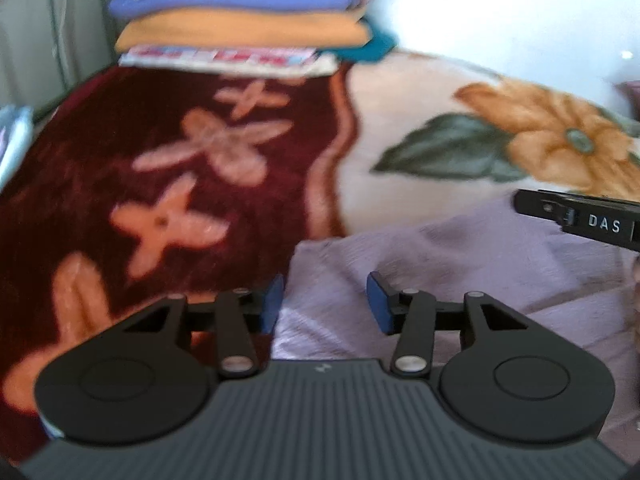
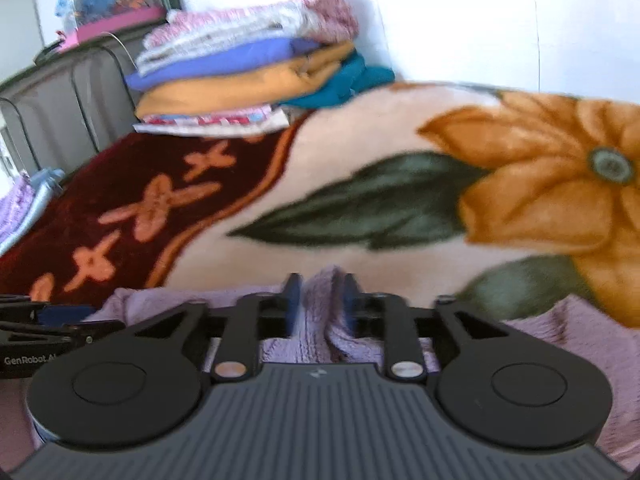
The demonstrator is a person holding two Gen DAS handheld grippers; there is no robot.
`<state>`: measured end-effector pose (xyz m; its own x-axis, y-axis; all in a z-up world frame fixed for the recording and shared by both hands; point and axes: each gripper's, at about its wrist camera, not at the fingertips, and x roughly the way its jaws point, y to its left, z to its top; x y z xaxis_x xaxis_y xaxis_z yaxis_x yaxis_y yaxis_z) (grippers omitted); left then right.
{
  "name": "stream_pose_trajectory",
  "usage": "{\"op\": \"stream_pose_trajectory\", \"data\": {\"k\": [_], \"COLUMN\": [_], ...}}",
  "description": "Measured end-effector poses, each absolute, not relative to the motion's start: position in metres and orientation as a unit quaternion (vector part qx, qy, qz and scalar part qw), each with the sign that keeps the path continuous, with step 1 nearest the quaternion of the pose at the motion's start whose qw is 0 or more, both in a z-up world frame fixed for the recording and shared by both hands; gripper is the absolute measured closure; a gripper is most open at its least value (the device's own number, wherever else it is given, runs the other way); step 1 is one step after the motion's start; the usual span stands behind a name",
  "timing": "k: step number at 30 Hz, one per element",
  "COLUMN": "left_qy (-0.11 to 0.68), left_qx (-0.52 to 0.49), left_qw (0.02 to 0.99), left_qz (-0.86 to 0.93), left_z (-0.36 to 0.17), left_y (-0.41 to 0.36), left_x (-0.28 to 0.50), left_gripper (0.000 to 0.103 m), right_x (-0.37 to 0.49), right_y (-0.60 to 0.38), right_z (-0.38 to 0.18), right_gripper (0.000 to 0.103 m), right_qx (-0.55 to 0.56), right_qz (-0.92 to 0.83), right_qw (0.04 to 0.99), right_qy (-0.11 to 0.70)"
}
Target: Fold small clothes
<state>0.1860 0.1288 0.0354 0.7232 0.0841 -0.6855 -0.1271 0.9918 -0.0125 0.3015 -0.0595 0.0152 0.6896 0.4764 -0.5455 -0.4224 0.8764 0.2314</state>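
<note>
Lilac knit garment (image 2: 320, 316) is bunched up between the jaws of the right gripper (image 2: 320, 300) at lower centre of the right wrist view. A ridge of cloth is pinched there, the pads appearing to press on it from both sides, probably so that an edge can be lifted for a fold. The rest of the garment is spread flat on the blanket (image 2: 360, 152) along the bottom of the frame, right under the tool.

In the left wrist view the left gripper (image 1: 326, 304) is held low over the same cloth at lower centre. Its blue pads stand apart and nothing is caught between them. Only flat fabric is seen in the gap, so it reads as open and lined up for a grab on the near left edge. The tip of the right gripper is seen at the right edge of that frame, reaching in over the lilac cloth.

Further up, maroon and cream blanket with orange flowers is left bare in mid frame, likely kept free as folding space.

Farthest, at upper left of the right wrist view, a stack of folded clothes (image 2: 244, 76) is parked against the wall, judged to be finished items set aside. Both frames are blurred.
</note>
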Motion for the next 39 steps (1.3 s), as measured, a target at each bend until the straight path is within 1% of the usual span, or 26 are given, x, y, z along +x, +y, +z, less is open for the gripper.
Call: {"op": "stream_pose_trajectory", "data": {"k": [1, 4, 7, 9, 10, 11, 12, 13, 16, 19, 22, 24, 26, 29, 33, 36, 38, 39], "left_qy": [0.360, 0.339, 0.347, 0.367, 0.380, 0.387, 0.386, 0.384, 0.381, 0.376, 0.374, 0.374, 0.374, 0.374, 0.374, 0.376, 0.375, 0.374], "left_qx": [-0.028, -0.022, -0.012, -0.001, 0.002, -0.002, -0.011, -0.014, 0.002, 0.005, 0.003, 0.003, 0.004, 0.004, 0.003, 0.008, 0.005, 0.002], "left_qw": [0.931, 0.940, 0.937, 0.929, 0.924, 0.920, 0.921, 0.922, 0.923, 0.925, 0.925, 0.925, 0.925, 0.926, 0.925, 0.925, 0.926, 0.926], "left_qz": [0.051, 0.038, 0.029, 0.038, 0.050, 0.057, 0.056, 0.057, 0.060, 0.061, 0.061, 0.061, 0.062, 0.061, 0.061, 0.060, 0.054, 0.049], "left_z": [0.040, 0.048, 0.044, 0.033, 0.025, 0.019, 0.013, 0.012, 0.011, 0.009, 0.009, 0.009, 0.008, 0.008, 0.008, 0.009, 0.012, 0.014], "left_y": [0.126, 0.116, 0.107, 0.106, 0.107, 0.110, 0.113, 0.114, 0.109, 0.109, 0.109, 0.109, 0.108, 0.110, 0.108, 0.106, 0.107, 0.109], "left_x": [0.184, 0.184, 0.192, 0.201, 0.205, 0.208, 0.208, 0.209, 0.209, 0.207, 0.207, 0.207, 0.207, 0.207, 0.207, 0.207, 0.205, 0.204], "left_gripper": [0.054, 0.054, 0.054, 0.054, 0.052, 0.052, 0.051, 0.051, 0.050, 0.050, 0.050, 0.050, 0.050, 0.050, 0.049, 0.049, 0.049, 0.050], "right_x": [0.300, 0.298, 0.297, 0.295, 0.294, 0.293, 0.292, 0.292, 0.286, 0.284, 0.279, 0.269, 0.262, 0.258, 0.255, 0.261, 0.258, 0.256], "right_y": [-0.066, -0.080, -0.085, -0.086, -0.086, -0.086, -0.086, -0.085, -0.086, -0.086, -0.090, -0.094, -0.092, -0.081, -0.071, -0.066, -0.067, -0.068], "right_z": [0.020, 0.029, 0.030, 0.027, 0.024, 0.022, 0.019, 0.016, 0.008, 0.001, 0.006, 0.015, 0.021, 0.021, 0.016, -0.001, -0.006, -0.003], "right_gripper": [0.049, 0.048, 0.048, 0.051, 0.057, 0.065, 0.069, 0.070, 0.070, 0.077, 0.078, 0.078, 0.078, 0.077, 0.077, 0.077, 0.076, 0.076], "right_qx": [0.052, 0.068, 0.058, 0.054, 0.053, 0.051, 0.047, 0.046, 0.040, 0.040, 0.075, 0.086, 0.065, 0.005, 0.003, -0.014, -0.008, -0.005], "right_qz": [0.248, 0.247, 0.265, 0.288, 0.292, 0.295, 0.299, 0.302, 0.301, 0.308, 0.343, 0.348, 0.316, 0.269, 0.298, 0.267, 0.262, 0.259], "right_qw": [0.920, 0.922, 0.913, 0.900, 0.896, 0.893, 0.888, 0.884, 0.878, 0.870, 0.861, 0.875, 0.898, 0.919, 0.903, 0.899, 0.903, 0.904], "right_qy": [0.300, 0.290, 0.306, 0.323, 0.330, 0.336, 0.346, 0.354, 0.371, 0.383, 0.368, 0.327, 0.299, 0.287, 0.310, 0.347, 0.339, 0.339]}}
